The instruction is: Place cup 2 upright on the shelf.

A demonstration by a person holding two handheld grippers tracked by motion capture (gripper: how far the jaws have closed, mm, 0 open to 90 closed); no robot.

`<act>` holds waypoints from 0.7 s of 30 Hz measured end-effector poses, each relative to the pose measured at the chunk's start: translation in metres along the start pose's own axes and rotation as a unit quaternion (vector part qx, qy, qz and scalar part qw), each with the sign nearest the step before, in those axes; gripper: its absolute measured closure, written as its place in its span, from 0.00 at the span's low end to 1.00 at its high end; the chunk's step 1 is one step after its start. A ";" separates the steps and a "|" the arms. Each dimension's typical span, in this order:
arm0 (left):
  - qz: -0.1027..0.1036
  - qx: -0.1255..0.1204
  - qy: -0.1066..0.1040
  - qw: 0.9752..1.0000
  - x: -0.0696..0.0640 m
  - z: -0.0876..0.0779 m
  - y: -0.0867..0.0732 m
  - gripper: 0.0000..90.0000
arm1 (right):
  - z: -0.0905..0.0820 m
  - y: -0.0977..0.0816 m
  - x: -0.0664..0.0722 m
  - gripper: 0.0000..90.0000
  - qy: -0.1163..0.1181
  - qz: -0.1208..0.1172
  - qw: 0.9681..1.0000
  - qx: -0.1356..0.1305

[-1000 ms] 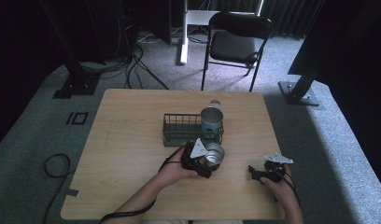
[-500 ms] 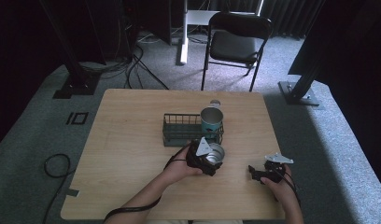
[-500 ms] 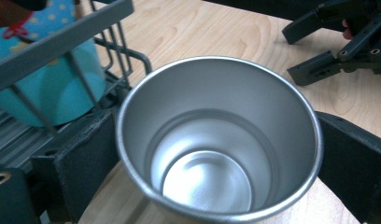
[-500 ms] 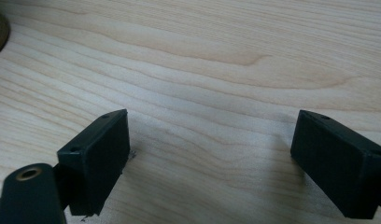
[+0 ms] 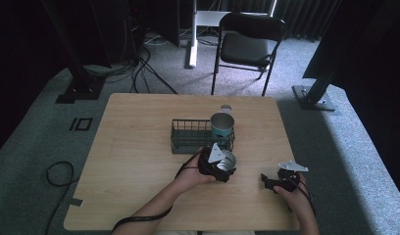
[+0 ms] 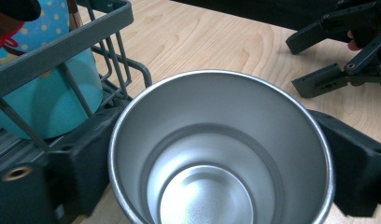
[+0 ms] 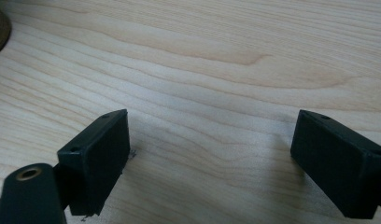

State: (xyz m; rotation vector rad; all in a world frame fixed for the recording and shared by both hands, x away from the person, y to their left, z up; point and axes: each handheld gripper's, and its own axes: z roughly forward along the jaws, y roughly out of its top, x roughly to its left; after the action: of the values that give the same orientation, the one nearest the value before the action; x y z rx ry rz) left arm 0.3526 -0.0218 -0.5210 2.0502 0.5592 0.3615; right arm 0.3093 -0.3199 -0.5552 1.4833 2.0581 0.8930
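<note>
A bare steel cup point(image 5: 225, 161) point(image 6: 216, 154) is held upright in my left gripper point(image 5: 218, 165), whose black jaws are shut on its sides just in front of the wire basket point(image 5: 188, 138) point(image 6: 62, 44). A second steel cup with a teal dotted wrap point(image 5: 221, 126) point(image 6: 44, 93) stands in the basket's right end. My right gripper point(image 5: 269, 182) point(image 7: 209, 163) rests low over the table point(image 5: 139, 161) at the front right, jaws wide open with bare wood between them. It also appears in the left gripper view as the other gripper point(image 6: 338, 51).
A small round object point(image 5: 226, 107) lies on the table just behind the basket. A black folding chair point(image 5: 249, 46) stands beyond the far edge, with stand bases point(image 5: 313, 98) and cables point(image 5: 139, 63) on the carpet around.
My left gripper has carried the steel cup forward and slightly right, closer to the basket's front. The right gripper has stayed in place.
</note>
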 end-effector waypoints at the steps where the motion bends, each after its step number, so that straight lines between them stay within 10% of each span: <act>1: -0.003 0.001 -0.001 1.000 0.000 0.000 0.000 0.14 | 0.000 0.000 0.000 0.13 0.000 0.000 1.000 0.000; 21: -0.011 -0.006 -0.006 1.000 0.002 -0.017 0.006 0.15 | 0.000 0.000 0.000 0.13 -0.001 0.000 1.000 0.000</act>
State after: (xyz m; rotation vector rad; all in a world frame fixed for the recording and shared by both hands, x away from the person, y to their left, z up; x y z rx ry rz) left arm 0.3482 -0.0108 -0.5074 2.0316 0.5706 0.3385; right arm 0.3093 -0.3196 -0.5552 1.4837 2.0579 0.8908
